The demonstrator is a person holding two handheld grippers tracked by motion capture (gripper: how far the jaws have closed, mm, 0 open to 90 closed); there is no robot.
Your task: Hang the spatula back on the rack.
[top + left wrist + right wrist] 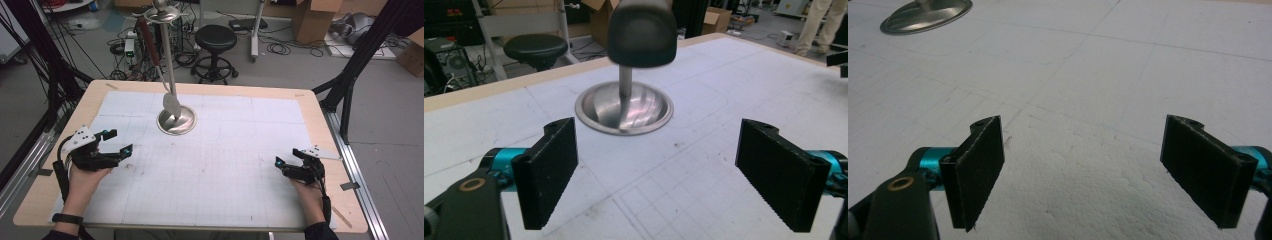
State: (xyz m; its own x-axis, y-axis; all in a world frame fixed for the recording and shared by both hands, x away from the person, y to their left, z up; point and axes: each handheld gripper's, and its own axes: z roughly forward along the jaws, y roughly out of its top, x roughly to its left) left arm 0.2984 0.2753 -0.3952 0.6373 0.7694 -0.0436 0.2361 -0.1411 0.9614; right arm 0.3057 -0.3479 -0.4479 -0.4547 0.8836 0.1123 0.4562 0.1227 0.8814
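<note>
The left hand [82,180] comes in from the bottom left, a dark band on its wrist, and holds the left gripper [119,141] low, pointing up and to the right. Its jaws stand wide apart with nothing between them. The right hand [309,192] enters from the bottom right and holds the right gripper [287,156] low, pointing up and to the left. Its jaws are also spread wide and hold nothing. The two hands lie well apart.

One stand [176,121], one spoon [171,102], two grippers [120,142] [286,156]
</note>
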